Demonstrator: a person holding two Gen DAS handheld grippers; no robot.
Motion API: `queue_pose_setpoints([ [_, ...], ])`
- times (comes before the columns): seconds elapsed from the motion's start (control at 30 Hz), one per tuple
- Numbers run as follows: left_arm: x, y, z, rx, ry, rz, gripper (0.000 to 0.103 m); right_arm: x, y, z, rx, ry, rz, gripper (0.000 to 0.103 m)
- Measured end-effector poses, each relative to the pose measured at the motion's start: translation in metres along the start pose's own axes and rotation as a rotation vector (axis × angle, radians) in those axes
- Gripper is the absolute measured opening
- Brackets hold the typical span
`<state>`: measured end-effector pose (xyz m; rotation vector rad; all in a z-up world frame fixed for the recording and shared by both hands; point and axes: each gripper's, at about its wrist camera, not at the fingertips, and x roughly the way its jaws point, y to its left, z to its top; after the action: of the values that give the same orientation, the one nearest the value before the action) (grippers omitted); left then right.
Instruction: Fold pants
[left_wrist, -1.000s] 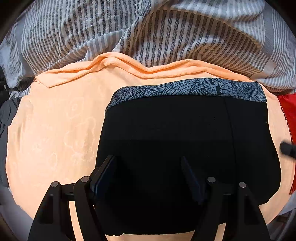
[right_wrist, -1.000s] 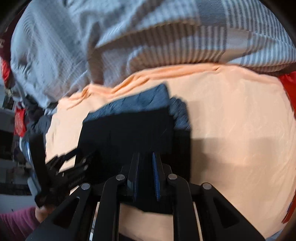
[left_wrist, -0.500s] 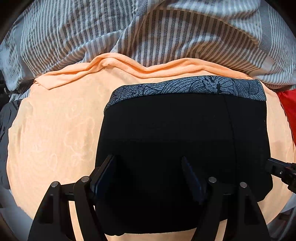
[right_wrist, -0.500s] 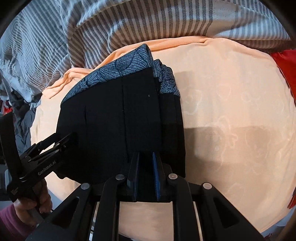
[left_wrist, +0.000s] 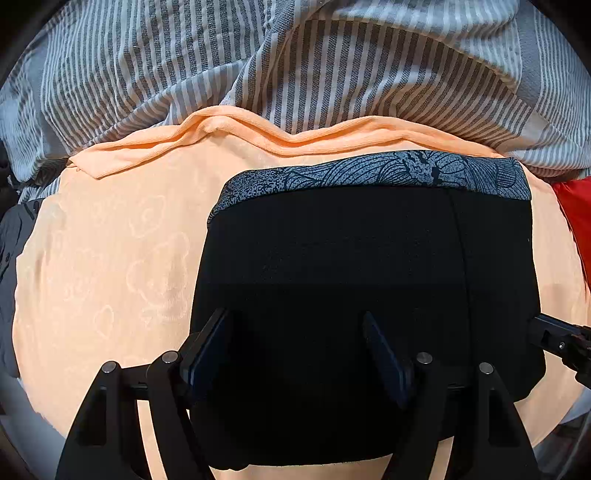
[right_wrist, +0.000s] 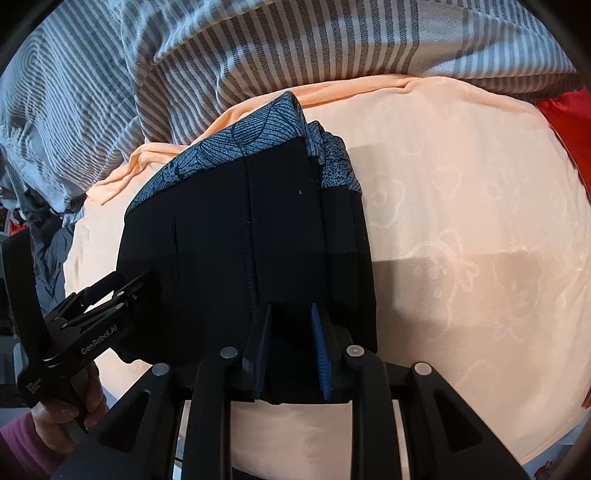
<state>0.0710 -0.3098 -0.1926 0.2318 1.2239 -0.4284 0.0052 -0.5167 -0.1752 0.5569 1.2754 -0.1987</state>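
The black pants (left_wrist: 351, 295) lie folded into a compact block on a peach-coloured sheet (left_wrist: 110, 266) printed with faint cloud-like shapes, their blue-grey patterned waistband (left_wrist: 388, 173) at the far edge, just short of a rumpled grey-and-white striped blanket (left_wrist: 295, 66) heaped behind. The left tongs (left_wrist: 295, 347) hang over the near part of the pants with the two fingers spread wide apart, nothing between them but the cloth below; I cannot tell whether the tips touch the fabric. The right tongs (right_wrist: 291, 347) sit at the near right corner of the bundle, fingers drawn fairly close with a fold of the black cloth standing between them, though a sliver of space shows beside each pad, so I cannot tell whether they are pinching it. In the right wrist view the layered edges of the fold stack up along the right side of the pants. In the same view the person's hand (right_wrist: 59, 413), in a maroon sleeve, grips the handle of the left tool. Something red (left_wrist: 576, 214) lies at the sheet's right edge, and dark grey clothing (left_wrist: 11, 240) at its left.
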Motion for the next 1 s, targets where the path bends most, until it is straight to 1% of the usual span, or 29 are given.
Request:
queue_pose_setpoints([
  [0.43,-0.001,-0.001,-0.003,0.023,0.009,-0.008,0.074,0.001,0.002,-0.001,-0.004,-0.009,-0.020,0.025],
  [0.5,-0.002,-0.001,-0.002,0.021,0.010,-0.007,0.074,-0.001,0.002,0.000,0.000,-0.010,-0.031,0.027],
  [0.53,-0.001,-0.001,-0.002,0.018,0.011,-0.004,0.074,-0.003,0.003,0.000,-0.002,-0.015,-0.055,0.038],
  [0.57,-0.001,0.000,-0.001,0.011,0.013,-0.003,0.074,-0.005,0.003,0.001,-0.004,-0.024,-0.088,0.055],
  [0.6,-0.001,0.002,-0.001,0.005,0.014,-0.007,0.074,-0.008,0.001,0.001,0.001,-0.035,-0.099,0.060],
  [0.7,-0.001,0.002,-0.001,0.007,0.011,-0.010,0.074,-0.014,-0.003,0.000,0.015,-0.037,-0.068,0.065],
  [0.73,-0.001,0.001,-0.001,0.009,0.010,-0.009,0.074,-0.014,-0.002,-0.001,0.009,-0.032,-0.073,0.067],
  [0.83,-0.001,0.002,0.000,0.005,0.013,-0.010,0.075,-0.010,0.003,-0.006,-0.014,-0.013,-0.079,0.069],
  [0.93,0.000,0.001,0.000,0.008,0.013,-0.008,0.075,-0.003,0.005,-0.008,-0.017,0.016,-0.069,0.078],
  [1.0,0.000,0.002,0.000,0.010,0.014,-0.010,0.075,0.004,0.006,-0.009,-0.021,0.034,-0.071,0.078],
])
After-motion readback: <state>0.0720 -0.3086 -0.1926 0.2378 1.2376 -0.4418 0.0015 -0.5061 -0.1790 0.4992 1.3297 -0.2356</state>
